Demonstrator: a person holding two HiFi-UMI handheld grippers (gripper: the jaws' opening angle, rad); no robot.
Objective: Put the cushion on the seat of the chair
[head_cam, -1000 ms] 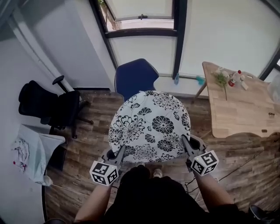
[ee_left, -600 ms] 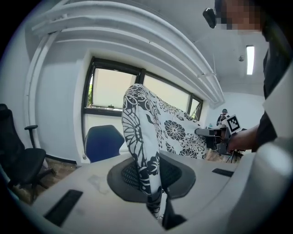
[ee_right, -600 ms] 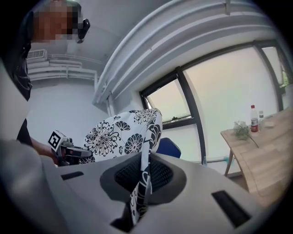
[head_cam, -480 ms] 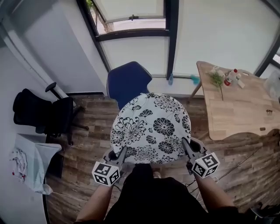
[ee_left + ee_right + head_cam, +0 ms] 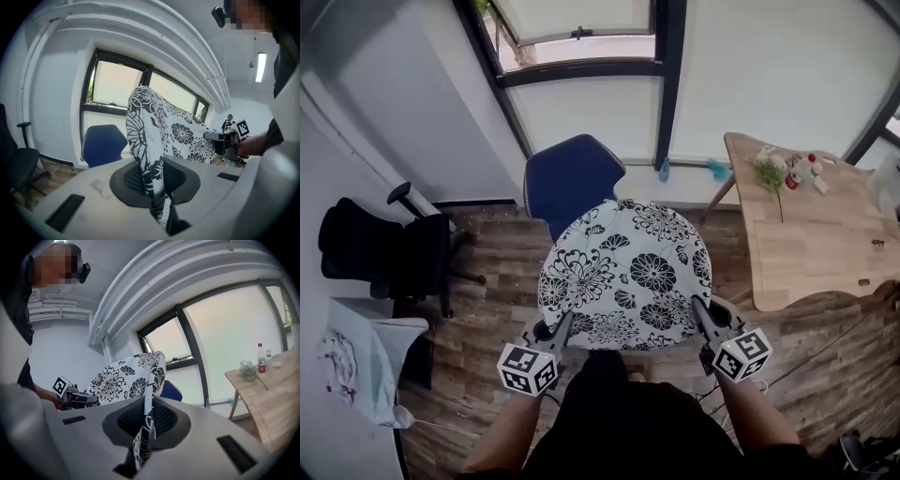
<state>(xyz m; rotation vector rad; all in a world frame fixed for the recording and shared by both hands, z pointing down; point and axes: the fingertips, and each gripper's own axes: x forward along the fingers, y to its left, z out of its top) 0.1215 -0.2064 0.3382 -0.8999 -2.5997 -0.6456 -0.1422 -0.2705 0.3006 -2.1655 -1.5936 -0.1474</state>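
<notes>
While the round white black-flowered fabric cushion (image 5: 623, 272) hides the blue chair (image 5: 572, 176) seat, your left gripper (image 5: 561, 324) and right gripper (image 5: 698, 307) stay clamped on its edge.

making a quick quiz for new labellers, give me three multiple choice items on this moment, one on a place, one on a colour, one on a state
1. In the head view, where does the blue chair stand relative to the cushion?
A. beyond it, toward the window
B. on top of the wooden table
C. behind the person

2. What is the cushion's pattern?
A. red stripes
B. black flowers on white
C. plain green

3. What is the state of the left gripper?
A. open and empty
B. shut on a bottle
C. shut on the cushion's edge

Answers:
1. A, since the chair's back shows just past the cushion's far edge, below the window.
2. B, since all three views show black blooms on white fabric.
3. C, since the left gripper view shows the fabric pinched between its jaws.
</notes>
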